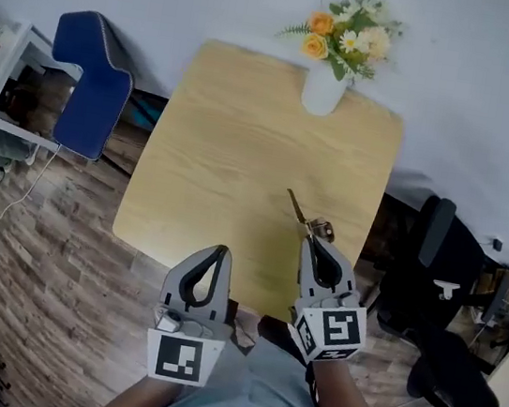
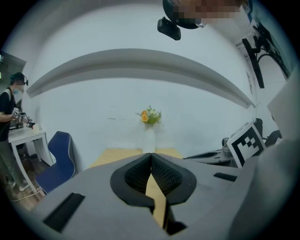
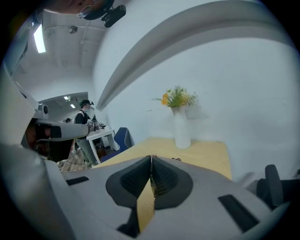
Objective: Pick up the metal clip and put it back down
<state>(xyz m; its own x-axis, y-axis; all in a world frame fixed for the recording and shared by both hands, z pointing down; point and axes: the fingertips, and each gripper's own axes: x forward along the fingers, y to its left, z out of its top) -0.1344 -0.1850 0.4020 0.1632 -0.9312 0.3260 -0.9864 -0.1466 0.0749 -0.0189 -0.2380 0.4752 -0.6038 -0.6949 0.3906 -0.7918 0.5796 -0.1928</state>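
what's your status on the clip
Left gripper shut, empty, over table near edge. Right gripper shut on metal clip. Nothing in the way; vase far back.

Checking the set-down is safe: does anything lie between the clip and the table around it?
Nothing visible does. The metal clip is at the right gripper's shut jaws, with bare table around it; the vase stands at the far edge.

My head camera looks steeply down on the table from above its near edge, with my left gripper and right gripper low in its frame. Each gripper camera sits behind its own jaws, facing across the table toward the vase at the wall. The right one is nearer. All three views share the table, vase and wall.
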